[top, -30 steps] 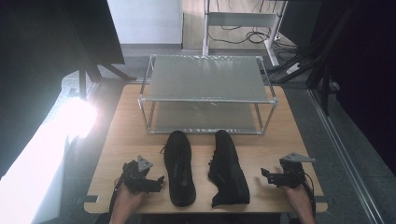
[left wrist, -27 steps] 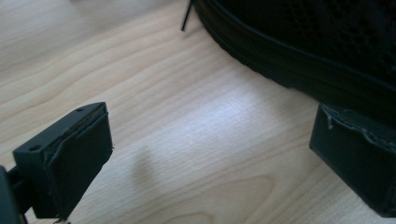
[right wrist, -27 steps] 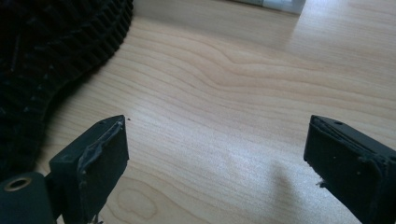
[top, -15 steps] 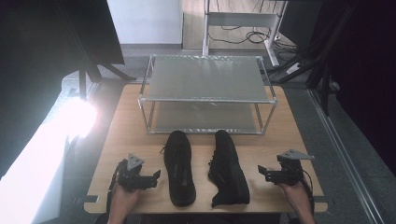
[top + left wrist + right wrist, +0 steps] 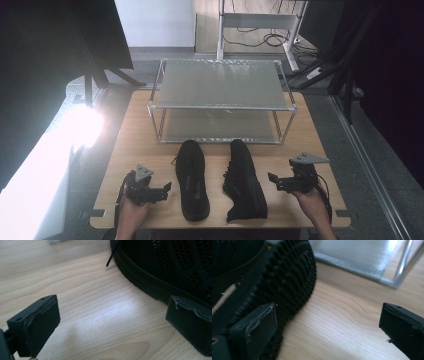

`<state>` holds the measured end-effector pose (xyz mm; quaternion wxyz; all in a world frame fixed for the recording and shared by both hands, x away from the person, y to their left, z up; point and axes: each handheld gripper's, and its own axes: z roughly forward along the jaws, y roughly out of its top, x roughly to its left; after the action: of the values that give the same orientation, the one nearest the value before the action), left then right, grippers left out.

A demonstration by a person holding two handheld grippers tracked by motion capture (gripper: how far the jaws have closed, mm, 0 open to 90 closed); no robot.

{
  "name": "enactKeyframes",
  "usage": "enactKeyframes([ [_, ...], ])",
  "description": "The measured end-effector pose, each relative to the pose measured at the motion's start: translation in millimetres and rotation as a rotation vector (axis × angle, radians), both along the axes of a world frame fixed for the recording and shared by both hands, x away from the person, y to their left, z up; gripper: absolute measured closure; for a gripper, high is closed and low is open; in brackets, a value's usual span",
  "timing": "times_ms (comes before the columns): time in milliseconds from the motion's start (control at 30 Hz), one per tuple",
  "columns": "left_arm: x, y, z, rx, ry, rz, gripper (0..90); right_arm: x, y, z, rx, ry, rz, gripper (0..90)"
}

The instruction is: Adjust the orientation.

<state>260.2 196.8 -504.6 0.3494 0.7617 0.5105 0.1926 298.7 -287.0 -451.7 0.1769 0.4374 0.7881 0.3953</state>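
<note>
Two black shoes lie side by side on the wooden table [image 5: 140,135]. The left shoe [image 5: 192,177] stands upright. The right shoe [image 5: 243,180] is tipped so that its treaded sole [image 5: 287,277] faces my right gripper. My left gripper [image 5: 165,189] sits just left of the left shoe [image 5: 162,270], open over bare wood [image 5: 112,325]. My right gripper [image 5: 272,179] hovers just right of the right shoe. Its jaws [image 5: 329,330] have just been opening and stand wide, with only table between them.
A two-tier metal rack [image 5: 220,107] stands behind the shoes, both shelves bare; its lower shelf [image 5: 362,255] is close ahead of my right gripper. Bright glare falls on the floor to the left [image 5: 80,125]. The table's front edge is near both hands.
My right gripper has lifted a little and drawn slightly towards the right shoe. The left gripper has hardly shifted. Both shoes lie as before.
</note>
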Motion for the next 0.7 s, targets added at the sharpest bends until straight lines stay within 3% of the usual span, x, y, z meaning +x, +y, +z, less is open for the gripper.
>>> enactKeyframes([
  [267, 0.9, 2.4, -1.4, -0.013, 0.021, 0.014, 0.0, 2.2, 34.8, 13.7, 0.003, -0.009, 0.075, 1.9],
  [467, 1.7, 2.1, -3.1, 0.0, 0.038, 0.017, 0.0, 7.3, 64.6, 11.3, 0.014, 0.004, 0.115, 1.8],
  [700, 1.8, 1.3, -3.4, -0.003, 0.043, 0.007, 0.0, 10.6, 80.7, 2.7, -0.056, 0.014, 0.13, 2.6],
])
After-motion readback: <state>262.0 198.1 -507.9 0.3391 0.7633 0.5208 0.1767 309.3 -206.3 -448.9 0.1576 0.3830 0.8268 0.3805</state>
